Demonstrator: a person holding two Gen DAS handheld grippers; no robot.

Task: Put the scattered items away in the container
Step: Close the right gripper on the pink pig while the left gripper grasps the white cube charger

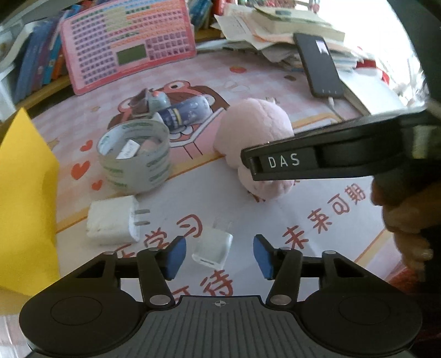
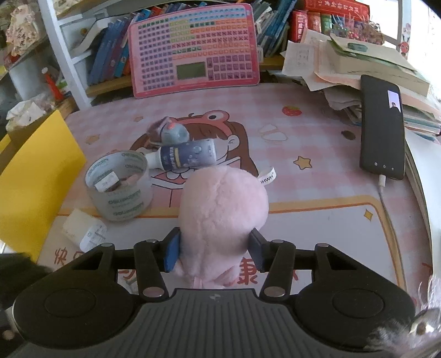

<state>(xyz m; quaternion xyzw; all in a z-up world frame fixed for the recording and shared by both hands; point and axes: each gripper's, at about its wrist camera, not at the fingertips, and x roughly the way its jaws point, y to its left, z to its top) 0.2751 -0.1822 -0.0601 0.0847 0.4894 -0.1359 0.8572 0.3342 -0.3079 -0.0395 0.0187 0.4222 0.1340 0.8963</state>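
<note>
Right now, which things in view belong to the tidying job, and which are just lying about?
Job:
pink plush toy, in right gripper
small white charger, between open left gripper fingers
larger white charger
tape roll
blue tube
yellow container

Lying about:
phone
pink keyboard toy
paper stack

A small white charger (image 1: 212,252) lies on the counter (image 1: 248,217) between the parted blue fingers (image 1: 176,257), untouched

I am at a child's study desk at home: a pink cartoon-printed desk mat (image 2: 317,181), a pink learning tablet with rows of small buttons (image 2: 195,49), shelved books (image 2: 110,55), stacked papers (image 2: 344,68).
</note>
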